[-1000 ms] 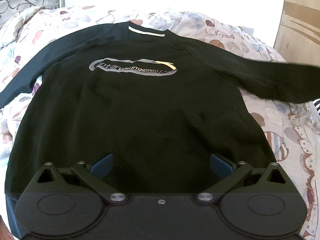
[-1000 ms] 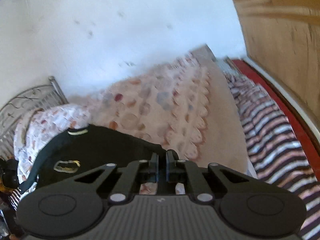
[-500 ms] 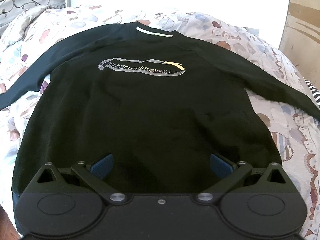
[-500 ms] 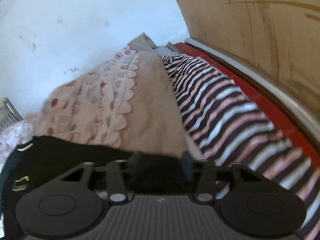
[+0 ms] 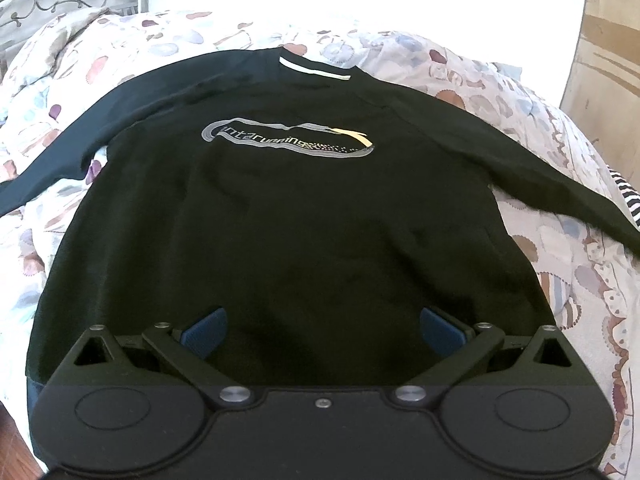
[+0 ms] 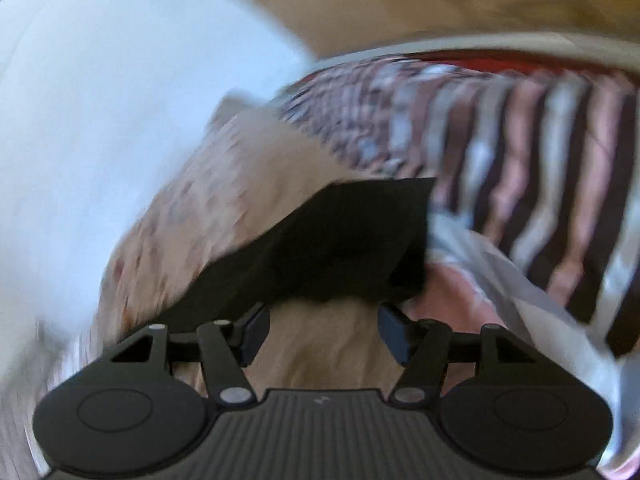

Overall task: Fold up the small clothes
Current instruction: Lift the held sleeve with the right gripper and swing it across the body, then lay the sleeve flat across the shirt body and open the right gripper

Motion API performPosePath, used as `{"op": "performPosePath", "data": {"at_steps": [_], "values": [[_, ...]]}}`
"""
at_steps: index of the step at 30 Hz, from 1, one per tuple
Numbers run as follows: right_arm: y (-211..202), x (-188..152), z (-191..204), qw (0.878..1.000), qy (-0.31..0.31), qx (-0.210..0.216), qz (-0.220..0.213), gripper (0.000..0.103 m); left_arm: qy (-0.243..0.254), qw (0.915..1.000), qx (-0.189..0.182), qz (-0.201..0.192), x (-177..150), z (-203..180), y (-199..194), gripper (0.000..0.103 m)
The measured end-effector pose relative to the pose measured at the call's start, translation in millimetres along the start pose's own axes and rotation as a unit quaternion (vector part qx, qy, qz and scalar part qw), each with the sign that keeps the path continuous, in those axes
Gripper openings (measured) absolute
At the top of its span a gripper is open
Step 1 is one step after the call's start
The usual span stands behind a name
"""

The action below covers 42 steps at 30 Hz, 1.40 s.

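Left wrist view: black sweatshirt [image 5: 304,216] spread flat, front up, on floral bedspread [image 5: 576,264]; sleeves out at 9 and 3 o'clock; no fold made. Left claw [image 5: 322,326] wide open, empty, hovering over hem at 6 o'clock.

Right wrist view, blurred: sleeve cuff [image 6: 352,236] at 12 o'clock, just beyond right claw [image 6: 322,334]; jaws opening, nothing between; striped blanket [image 6: 552,184] at 2 o'clock.

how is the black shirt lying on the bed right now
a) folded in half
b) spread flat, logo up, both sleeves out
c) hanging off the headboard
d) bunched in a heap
b: in the left wrist view the shirt lies spread on the bed with its logo facing up and a sleeve stretched out to each side.
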State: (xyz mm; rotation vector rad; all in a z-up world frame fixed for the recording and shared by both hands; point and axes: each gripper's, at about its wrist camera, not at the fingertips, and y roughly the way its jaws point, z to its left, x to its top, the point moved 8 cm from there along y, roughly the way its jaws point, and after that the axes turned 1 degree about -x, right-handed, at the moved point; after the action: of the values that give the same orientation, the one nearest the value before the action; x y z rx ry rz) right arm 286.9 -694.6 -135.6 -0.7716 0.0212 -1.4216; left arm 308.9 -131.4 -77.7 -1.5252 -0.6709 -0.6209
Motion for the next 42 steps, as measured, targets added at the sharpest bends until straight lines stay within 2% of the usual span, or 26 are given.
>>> {"op": "performPosePath", "data": {"at_steps": [2,4,5,6,7,9,15,18,21,26,29,32,35,38,42], "values": [[3,5,-4,0.999,0.024,-0.012,-0.040,0.064,0.001,1.0000,0.001,-0.002,2,2,-2,0.102],[7,8,-8,0.997,0.033,-0.037,-0.066,0.050,-0.001,1.0000,0.002,-0.005,4,4,-5,0.102],[9,10,-11,0.995,0.044,-0.050,-0.077,0.033,-0.002,1.0000,0.002,-0.007,5,5,-6,0.102],[10,12,-12,0.994,0.051,-0.055,-0.086,0.022,-0.003,0.9999,0.002,-0.010,7,7,-8,0.102],[11,15,-12,0.992,0.055,-0.057,-0.095,0.020,-0.004,0.9999,0.003,-0.012,8,9,-10,0.102],[6,22,-7,0.990,0.048,-0.060,-0.119,0.009,-0.006,0.9998,0.005,-0.016,10,13,-14,0.102],[-29,46,31,0.985,-0.008,-0.050,-0.168,0.008,-0.023,0.9994,0.015,-0.023,13,31,-20,0.102],[-55,60,51,0.982,-0.018,-0.017,-0.187,0.008,-0.027,0.9992,0.014,-0.025,13,35,-22,0.102],[-62,64,61,0.983,-0.031,-0.002,-0.180,0.008,-0.029,0.9992,0.012,-0.025,11,38,-23,0.102],[-54,66,69,0.986,-0.050,-0.016,-0.159,0.008,-0.036,0.9991,0.008,-0.022,10,41,-22,0.102],[-54,60,93,0.983,-0.076,-0.013,-0.165,0.008,-0.039,0.9989,0.006,-0.026,13,45,-24,0.102],[-64,46,136,0.977,-0.128,0.000,-0.172,0.008,-0.043,0.9986,0.017,-0.024,16,55,-24,0.102],[-69,28,200,0.963,-0.198,0.028,-0.179,0.008,-0.053,0.9978,0.030,-0.024,18,71,-26,0.102],[-72,0,269,0.947,-0.260,0.062,-0.177,0.008,-0.072,0.9965,0.029,-0.030,19,90,-31,0.102],[-64,-54,362,0.928,-0.316,0.126,-0.153,0.008,-0.091,0.9945,0.037,-0.038,19,120,-39,0.102]]}}
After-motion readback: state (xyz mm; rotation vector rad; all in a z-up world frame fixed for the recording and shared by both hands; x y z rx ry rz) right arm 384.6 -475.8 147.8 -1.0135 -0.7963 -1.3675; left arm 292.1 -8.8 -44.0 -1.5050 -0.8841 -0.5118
